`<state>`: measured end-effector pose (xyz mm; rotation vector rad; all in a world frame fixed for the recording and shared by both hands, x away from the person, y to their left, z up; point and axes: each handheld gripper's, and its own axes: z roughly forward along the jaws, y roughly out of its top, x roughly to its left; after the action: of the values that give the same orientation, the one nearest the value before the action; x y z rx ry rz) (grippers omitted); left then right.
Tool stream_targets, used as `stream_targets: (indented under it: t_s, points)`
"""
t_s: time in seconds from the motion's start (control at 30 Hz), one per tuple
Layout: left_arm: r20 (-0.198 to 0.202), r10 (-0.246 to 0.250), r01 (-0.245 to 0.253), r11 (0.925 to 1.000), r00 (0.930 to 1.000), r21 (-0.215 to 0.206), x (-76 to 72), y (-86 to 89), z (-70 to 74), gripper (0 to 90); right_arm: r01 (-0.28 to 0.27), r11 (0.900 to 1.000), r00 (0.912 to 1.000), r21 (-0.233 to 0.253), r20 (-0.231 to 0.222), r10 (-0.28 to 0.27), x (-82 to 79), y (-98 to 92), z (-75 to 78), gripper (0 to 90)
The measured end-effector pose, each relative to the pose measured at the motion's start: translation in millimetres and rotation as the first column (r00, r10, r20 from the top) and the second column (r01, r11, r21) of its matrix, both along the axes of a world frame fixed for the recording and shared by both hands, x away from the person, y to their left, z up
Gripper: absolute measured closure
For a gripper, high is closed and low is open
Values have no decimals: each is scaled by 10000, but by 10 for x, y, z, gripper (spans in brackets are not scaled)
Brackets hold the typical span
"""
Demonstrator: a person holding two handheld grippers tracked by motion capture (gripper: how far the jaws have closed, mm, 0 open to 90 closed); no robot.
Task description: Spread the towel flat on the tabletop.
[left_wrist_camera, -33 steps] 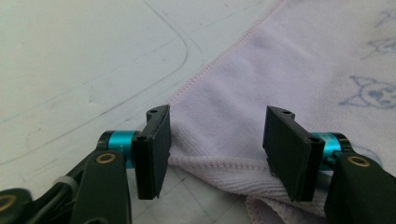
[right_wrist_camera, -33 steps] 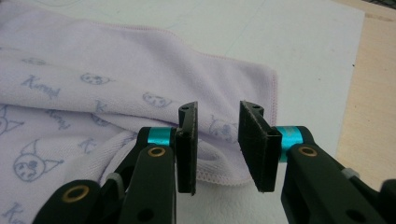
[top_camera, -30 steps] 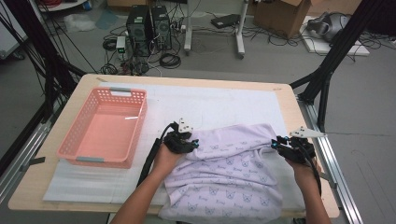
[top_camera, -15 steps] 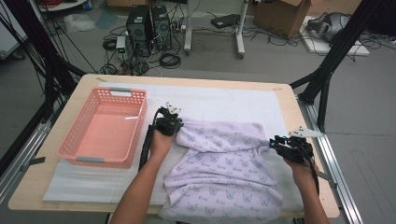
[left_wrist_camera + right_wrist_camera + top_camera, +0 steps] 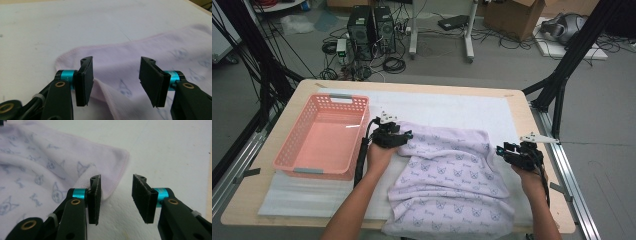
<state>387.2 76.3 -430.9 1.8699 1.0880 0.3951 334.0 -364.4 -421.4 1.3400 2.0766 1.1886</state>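
Lavender cotton cloth printed with small cat faces [image 5: 452, 180] lay spread over the white padded mat [image 5: 447, 107] on the wooden counter [image 5: 522, 107], its long axis running from the far edge toward the person and its near end draping off the counter's front. That far edge was the line the next move seemed to turn on — it ran crosswise between the two tools, one corner to each.

The left tool [image 5: 404, 136] sat at the far left corner of the cloth; in the left gripper view [image 5: 115, 80] its jaws stood apart, released, with a raised fold of fabric just inside the left pad and the corner itself lying a little ahead. The right tool [image 5: 502, 150] was at the far right corner; in the right gripper view [image 5: 116, 197] its jaws were also parted, the rounded corner touching the left pad and bare mat showing in the gap. Each hand was nearest its own corner, so neither needed to cross over.

Counted: one cloth, two tools, one salmon-pink plastic basket [image 5: 292, 155] — empty, standing to the left of the cloth, just beside the left forearm.
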Motion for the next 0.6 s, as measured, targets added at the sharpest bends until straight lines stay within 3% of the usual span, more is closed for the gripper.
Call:
stream_targets:
  t_s: [0.07,0.23,0.27,0.3,0.4,0.47,0.5,0.53,0.6]
  points:
    - [351,-90,91,10000,9993,-15,-110,-6,3,435,-30,10000,9999,25,122,30,10,35,33,585]
    - [-180,-512,509,9986,9985,-119,-248,6,-40,428,-402,9992,9985,20,375,401,-34,138,159,581]
    - [-373,-654,650,9978,9972,-103,-262,2,-64,430,-643,9979,9979,20,-9,643,-44,165,160,557]
    - [-524,-741,739,9972,9959,-67,-271,-12,-90,430,-643,9979,9979,20,-9,643,-44,165,160,557]
    - [-858,-852,862,9962,9927,86,-270,-71,-159,449,-850,9946,9948,-600,-622,812,-25,204,74,550]
    - [-814,-883,897,9959,9928,131,-276,-135,-170,536,-880,9939,9922,-671,-943,815,-9,218,-1,544]
    - [-713,-933,954,9951,9931,262,-281,-175,-175,724,-803,9937,9911,-783,-1121,712,7,233,-59,544]
    - [-534,-931,957,9941,9942,501,-285,-212,-168,724,-803,9937,9911,-783,-1121,712,7,233,-59,544]
    - [-326,-630,657,9938,9975,900,-246,-239,-137,820,-740,9936,9892,-856,-1326,622,31,249,-109,546]
